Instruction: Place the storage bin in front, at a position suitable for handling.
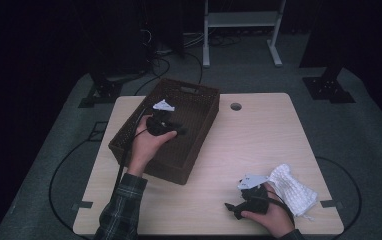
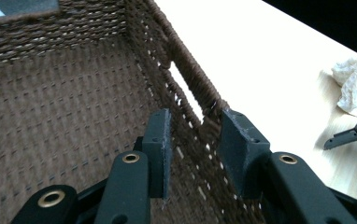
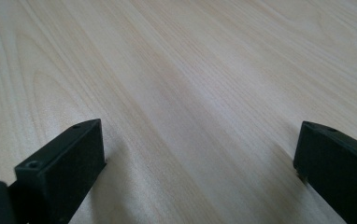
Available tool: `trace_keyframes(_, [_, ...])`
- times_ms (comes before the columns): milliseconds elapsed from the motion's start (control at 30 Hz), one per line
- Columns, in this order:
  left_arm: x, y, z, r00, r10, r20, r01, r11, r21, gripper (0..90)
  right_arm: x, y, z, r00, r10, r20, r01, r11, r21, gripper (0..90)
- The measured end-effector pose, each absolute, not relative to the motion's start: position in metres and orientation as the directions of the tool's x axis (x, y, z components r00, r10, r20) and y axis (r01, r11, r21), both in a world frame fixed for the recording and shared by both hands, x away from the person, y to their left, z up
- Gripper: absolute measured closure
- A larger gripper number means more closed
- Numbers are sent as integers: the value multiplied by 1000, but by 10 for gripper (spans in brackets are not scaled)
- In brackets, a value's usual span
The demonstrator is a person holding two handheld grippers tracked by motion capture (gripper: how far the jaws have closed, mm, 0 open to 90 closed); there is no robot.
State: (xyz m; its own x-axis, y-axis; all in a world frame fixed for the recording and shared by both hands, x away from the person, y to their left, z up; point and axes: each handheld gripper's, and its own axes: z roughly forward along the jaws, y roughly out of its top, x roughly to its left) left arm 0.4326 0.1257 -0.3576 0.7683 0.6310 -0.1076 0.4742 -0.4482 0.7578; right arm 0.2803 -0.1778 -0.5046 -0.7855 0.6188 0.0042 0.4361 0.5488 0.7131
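Dark room, pale wooden table [image 1: 259, 135] on grey floor. High view: brown woven basket [image 1: 199, 95] on left half of table, set at a slant, handle slots in its end walls; left gripper [image 1: 166, 124] inside it; right gripper [image 1: 234, 207] at near right, just beside white cloth [image 1: 294, 192].

Left gripper view: jaws partly spread, straddling basket wall [image 2: 200, 93] below handle slot, pads not pressing; cloth at far right.

Right gripper view: jaws spread wide over bare table [image 3: 190, 93], holding nothing.

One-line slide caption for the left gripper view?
Left gripper straddling the brown basket's wall, jaws apart, white cloth on the table beyond.
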Motion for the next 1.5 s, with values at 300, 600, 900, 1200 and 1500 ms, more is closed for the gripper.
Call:
trace_keyframes(300, [445, 100, -361, 788, 607, -100, 464, -479, 745, 623, 280, -178, -505, -785, 620, 7, 438, 546, 714, 12])
trace_keyframes(600, [459, 76, -374, 799, 594, -91, 463, -511, 724, 632, 280, -178, -504, -786, 619, 5, 437, 549, 712, 12])
trace_keyframes(900, [464, 72, -382, 801, 591, -94, 469, -522, 712, 698, 280, -178, -504, -785, 619, 7, 438, 548, 712, 12])
trace_keyframes(1200, [458, 72, -379, 807, 587, -66, 459, -552, 696, 717, 280, -178, -504, -786, 619, 6, 438, 549, 712, 12])
trace_keyframes(1500, [446, 73, -375, 811, 584, -29, 451, -593, 667, 737, 280, -178, -504, -785, 619, 7, 438, 548, 712, 12])
